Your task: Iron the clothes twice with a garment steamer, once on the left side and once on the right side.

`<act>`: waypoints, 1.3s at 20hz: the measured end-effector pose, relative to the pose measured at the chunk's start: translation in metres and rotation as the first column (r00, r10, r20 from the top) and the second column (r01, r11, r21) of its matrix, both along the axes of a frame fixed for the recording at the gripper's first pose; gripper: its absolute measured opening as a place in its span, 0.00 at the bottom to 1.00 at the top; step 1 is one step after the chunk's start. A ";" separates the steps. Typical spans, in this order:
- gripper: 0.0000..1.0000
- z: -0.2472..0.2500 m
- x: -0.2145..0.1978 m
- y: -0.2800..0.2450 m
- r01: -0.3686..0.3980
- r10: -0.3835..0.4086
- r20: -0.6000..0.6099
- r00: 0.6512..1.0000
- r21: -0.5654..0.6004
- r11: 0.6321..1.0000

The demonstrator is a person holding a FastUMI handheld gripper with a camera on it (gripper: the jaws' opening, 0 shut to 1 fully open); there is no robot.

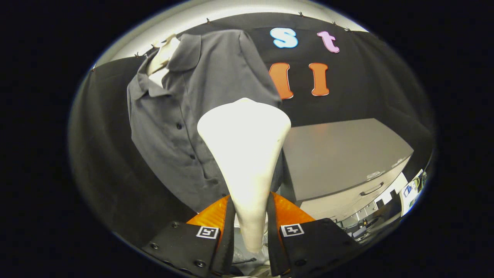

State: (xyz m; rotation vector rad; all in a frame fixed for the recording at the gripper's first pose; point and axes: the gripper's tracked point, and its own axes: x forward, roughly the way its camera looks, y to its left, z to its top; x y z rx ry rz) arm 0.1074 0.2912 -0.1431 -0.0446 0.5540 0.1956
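Clamping the steamer (244, 154) by its narrow handle, the gripper (250, 216) is seen at the bottom centre of the frame, with both fingers pressed against the handle's sides and the flared white head raised above them into the middle of the frame. The shirt (185, 116) is hung in the upper left of the frame, draped on a pale form whose neck is visible inside the collar; its button placket runs down just left of the steamer head. A grey cabinet (339, 154) with a drawer handle is seen at the right of the frame, beside the shirt's lower hem. Several risks can be judged from here. The hold is taken low on a tapering handle, so the top-heavy head could be levered sideways or slid within the fingers when it is pressed to the cloth. Whether the head is touching the shirt cannot be told, since its face is turned away; if it is held off, the fabric would be left unsmoothed, and if pushed too hard, the loose shirt could be bunched or swung on its form. The cabinet edge could be struck on a sweep toward the right side. The gripper is held roughly upright, pointed forward at the shirt's lower front, slightly right of the placket.
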 end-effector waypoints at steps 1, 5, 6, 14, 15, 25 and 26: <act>0.45 0.017 0.000 -0.007 0.001 -0.001 0.029 1.000 0.010 1.000; 0.44 0.079 -0.005 -0.032 0.016 -0.024 0.142 0.990 0.054 0.998; 0.44 0.095 -0.007 -0.040 0.023 -0.032 0.164 0.986 0.059 0.998; 0.44 0.154 -0.016 -0.102 0.098 -0.117 0.276 0.954 0.081 0.992; 0.44 0.157 -0.018 -0.111 0.116 -0.131 0.291 0.948 0.067 0.991; 0.44 0.173 -0.030 -0.147 0.184 -0.198 0.330 0.923 0.076 0.980; 0.44 0.171 -0.029 -0.147 0.187 -0.202 0.325 0.924 0.076 0.979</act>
